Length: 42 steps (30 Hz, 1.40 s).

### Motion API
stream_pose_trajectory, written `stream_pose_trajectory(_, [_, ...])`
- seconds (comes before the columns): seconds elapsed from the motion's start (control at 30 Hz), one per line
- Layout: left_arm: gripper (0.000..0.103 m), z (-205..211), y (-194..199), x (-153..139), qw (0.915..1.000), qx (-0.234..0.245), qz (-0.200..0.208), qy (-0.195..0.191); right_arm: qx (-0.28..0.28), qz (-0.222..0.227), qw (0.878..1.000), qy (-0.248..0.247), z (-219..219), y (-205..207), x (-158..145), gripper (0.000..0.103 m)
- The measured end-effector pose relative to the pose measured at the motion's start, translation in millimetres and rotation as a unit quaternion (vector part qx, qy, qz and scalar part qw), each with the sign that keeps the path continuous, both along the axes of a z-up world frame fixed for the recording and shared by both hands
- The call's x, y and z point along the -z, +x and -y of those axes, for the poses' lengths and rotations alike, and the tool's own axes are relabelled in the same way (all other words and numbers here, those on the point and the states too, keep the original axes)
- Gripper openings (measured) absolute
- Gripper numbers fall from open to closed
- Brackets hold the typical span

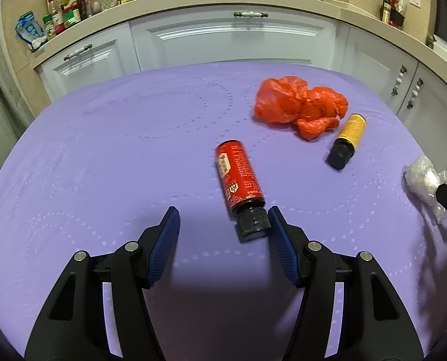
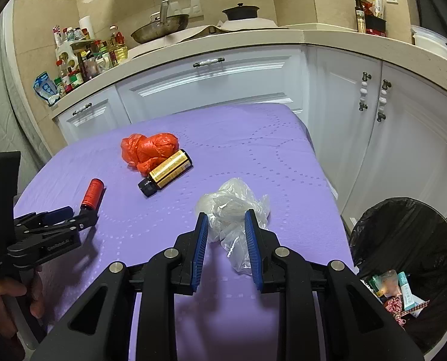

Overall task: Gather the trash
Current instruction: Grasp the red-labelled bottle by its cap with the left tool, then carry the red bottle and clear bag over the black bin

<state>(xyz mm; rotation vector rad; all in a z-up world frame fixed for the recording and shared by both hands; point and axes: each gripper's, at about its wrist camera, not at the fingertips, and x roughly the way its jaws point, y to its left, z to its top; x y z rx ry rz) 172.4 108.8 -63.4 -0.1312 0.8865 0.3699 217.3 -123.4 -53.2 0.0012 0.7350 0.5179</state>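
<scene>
On the purple table cloth (image 1: 103, 150) lie a red bottle (image 1: 238, 177) with a black cap, a yellow bottle (image 1: 348, 140) with a black cap, a crumpled red plastic bag (image 1: 295, 105) and a crumpled clear plastic bag (image 2: 232, 210). My left gripper (image 1: 223, 225) is open, its right pad beside the red bottle's cap. My right gripper (image 2: 226, 225) is open around the clear bag, which sits between its blue pads. The left gripper also shows in the right wrist view (image 2: 70, 215) by the red bottle (image 2: 92, 194).
A black-lined trash bin (image 2: 403, 240) with several scraps inside stands right of the table. White cabinets (image 2: 223, 84) and a counter with bottles, a pan (image 2: 160, 28) and a pot run behind. A hand (image 2: 1, 294) holds the left gripper.
</scene>
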Motion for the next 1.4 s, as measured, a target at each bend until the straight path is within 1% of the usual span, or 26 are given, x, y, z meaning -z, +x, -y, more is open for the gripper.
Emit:
stream_pose_trajectory(0.13, [0.059,-9.5,-3.4,-2.2,1.0000,-0.006,0.004,-0.001,-0.001,-0.001,1.000,-0.002,-3.8,-0.9,-0.3,0.026])
stream_pose_trajectory(0.23, [0.059,-8.1,-0.8,-4.8,0.9999,0.004,0.015,0.003,-0.002,-0.003,1.000,-0.003,-5.3,-0.8,-0.4,0.026])
stream_pose_trajectory(0.3, [0.051,-6.4,0.9,-4.9,0.9998,0.012,0.015,0.001,-0.002,-0.003,1.000,-0.004,-7.1,-1.4,-1.1,0.026])
stream_pose_trajectory(0.37, [0.034,-6.9,2.3,-3.2,0.9997,0.021,0.012,-0.008,-0.002,-0.002,1.000,-0.006,-8.0,-2.0,-1.9,0.026])
stream_pose_trajectory(0.43, [0.023,-8.7,2.0,-1.5,0.9994,0.029,0.011,-0.017,-0.001,-0.001,1.000,-0.008,-8.0,-2.7,-2.6,0.026])
stream_pose_trajectory(0.63, [0.023,-16.6,-6.6,-1.9,0.9989,0.034,0.018,-0.026,0.003,-0.001,1.000,-0.008,-8.7,-4.4,-3.0,0.026])
stream_pose_trajectory(1.2, [0.023,-21.8,-36.9,-24.2,0.9980,0.038,0.051,0.002,0.009,0.010,1.000,-0.011,-12.5,-18.9,-10.5,0.026])
stream_pose_trajectory(1.4, [0.023,-20.1,-44.5,-33.4,0.9973,0.041,0.062,0.004,0.013,0.020,1.000,-0.012,-10.9,-26.6,-18.9,0.026])
